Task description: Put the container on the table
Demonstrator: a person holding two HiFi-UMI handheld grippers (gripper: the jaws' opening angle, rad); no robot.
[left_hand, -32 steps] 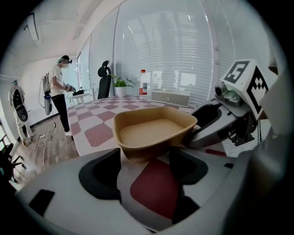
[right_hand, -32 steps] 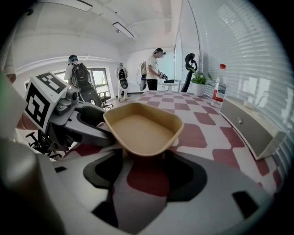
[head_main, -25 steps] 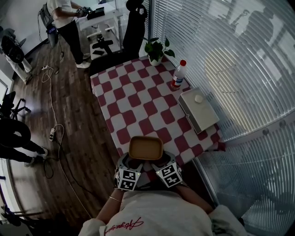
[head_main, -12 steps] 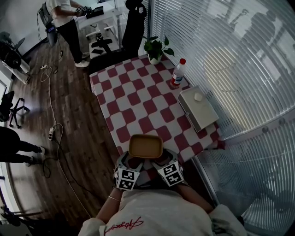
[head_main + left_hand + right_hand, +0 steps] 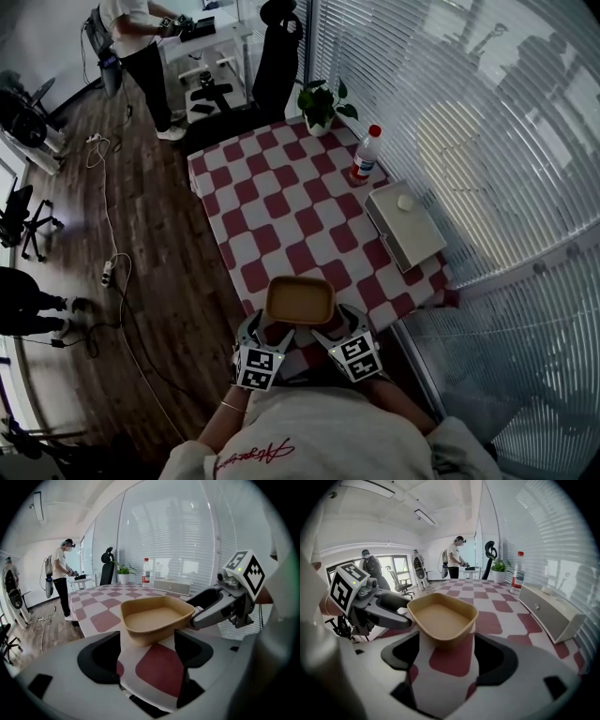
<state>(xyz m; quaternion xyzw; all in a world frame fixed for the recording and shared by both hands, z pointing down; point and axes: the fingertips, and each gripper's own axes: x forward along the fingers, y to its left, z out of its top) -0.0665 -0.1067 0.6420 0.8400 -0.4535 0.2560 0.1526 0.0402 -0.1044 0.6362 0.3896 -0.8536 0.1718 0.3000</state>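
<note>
Sitting flat on the checked tablecloth, the tan container (image 5: 300, 300) is down at the near edge of the table (image 5: 281, 197), and that looks like the job all but done. Both sets of jaws have just been opening. The left gripper (image 5: 267, 333) stands spread wide, its pads clear of the container's walls. The right gripper (image 5: 336, 330) is released the same way, nothing pinched. What's left, as I read it, is simply drawing both grippers back off the near edge without nudging the container.

Now the views. The head view lays out the whole table: a water bottle (image 5: 366, 153) and a flat white box (image 5: 405, 225) along the right edge, and a potted plant (image 5: 322, 105) at the far right corner. All of them are well apart from the container. It cannot show the gap at the pads, though.

The two gripper views do. Each looks along its own jaws and shows the container's base on the cloth just ahead of the tips, with cloth showing on both sides. Each also catches the other gripper's jaw reaching in beside the container's rim. Whether those tips brush the rim, I cannot tell. The right gripper view alone picks up two more people (image 5: 370, 566) by the far windows.
</note>
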